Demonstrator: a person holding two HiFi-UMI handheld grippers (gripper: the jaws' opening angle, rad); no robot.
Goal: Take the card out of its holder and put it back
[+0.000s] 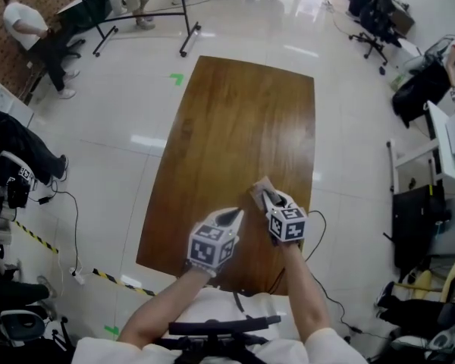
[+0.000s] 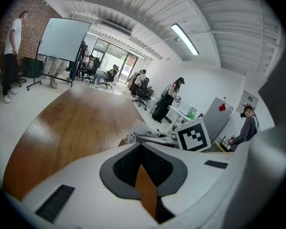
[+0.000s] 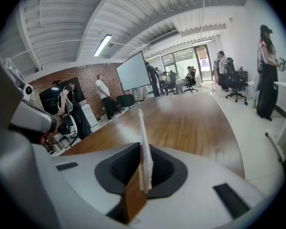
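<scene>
The table (image 1: 235, 127) is brown wood with visible grain, under a smooth semi-gloss varnish that reflects the ceiling lights. The floor (image 1: 129, 139) is pale tile with a high gloss. The left gripper (image 1: 231, 217) and right gripper (image 1: 269, 197) have smooth, matt, white moulded plastic shells. Their pads (image 3: 120, 168) are dark grey, ribbed and rubber-like. The marker cubes (image 1: 211, 247) have matt white faces with black printed squares. The card holder (image 3: 142, 147) is thin, white and layered at its edge; whether it is plastic or paper cannot be determined.

Left hand-held gripper (image 1: 236, 214) closed, right (image 1: 266, 195) clamped.
</scene>
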